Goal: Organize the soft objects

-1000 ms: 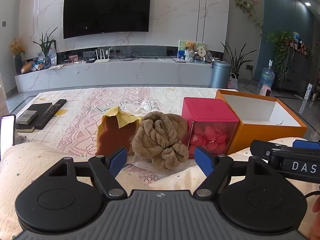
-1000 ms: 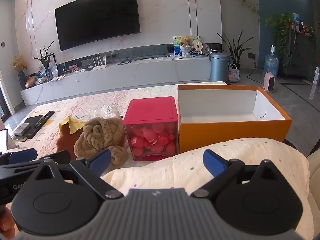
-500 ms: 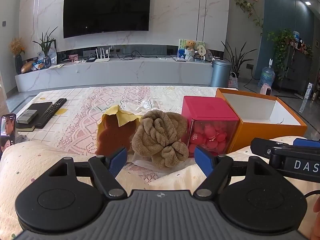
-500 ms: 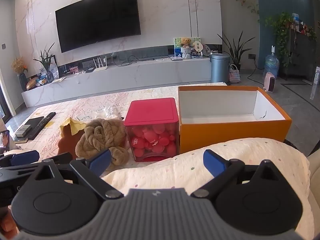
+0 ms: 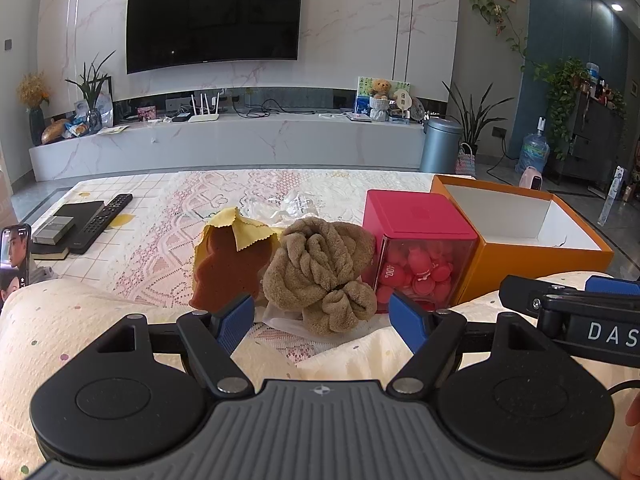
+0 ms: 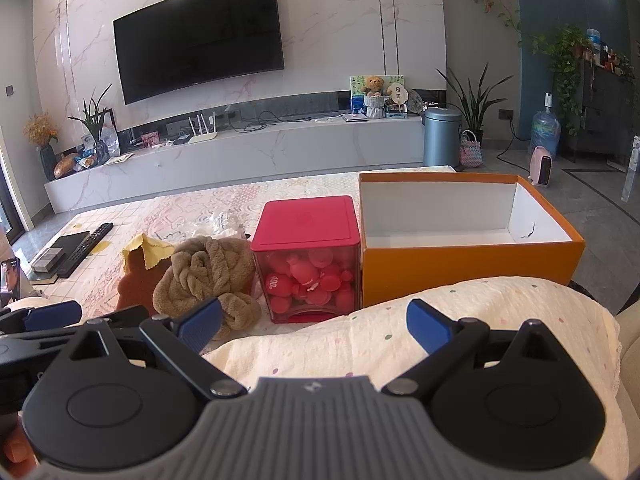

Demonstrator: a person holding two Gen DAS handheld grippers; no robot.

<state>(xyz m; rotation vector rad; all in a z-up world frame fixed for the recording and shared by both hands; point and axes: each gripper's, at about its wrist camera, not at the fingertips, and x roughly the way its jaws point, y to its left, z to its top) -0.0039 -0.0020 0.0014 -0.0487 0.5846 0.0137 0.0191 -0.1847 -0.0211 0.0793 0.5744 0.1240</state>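
Observation:
A bunched tan towel lies on the patterned table, also in the right wrist view. Left of it stands a brown sponge-like piece with a yellow cloth draped over its top. An open orange box with a white inside stands at the right, empty. My left gripper is open and empty, just short of the towel. My right gripper is open and empty, above a cream pillow.
A red-lidded clear box of red pieces stands between towel and orange box. Crumpled clear plastic lies behind the towel. A remote and dark book sit far left. A phone stands at the left edge.
Both grippers have crept slightly forward; the phone has come into view at the left. Nothing was grasped or moved.

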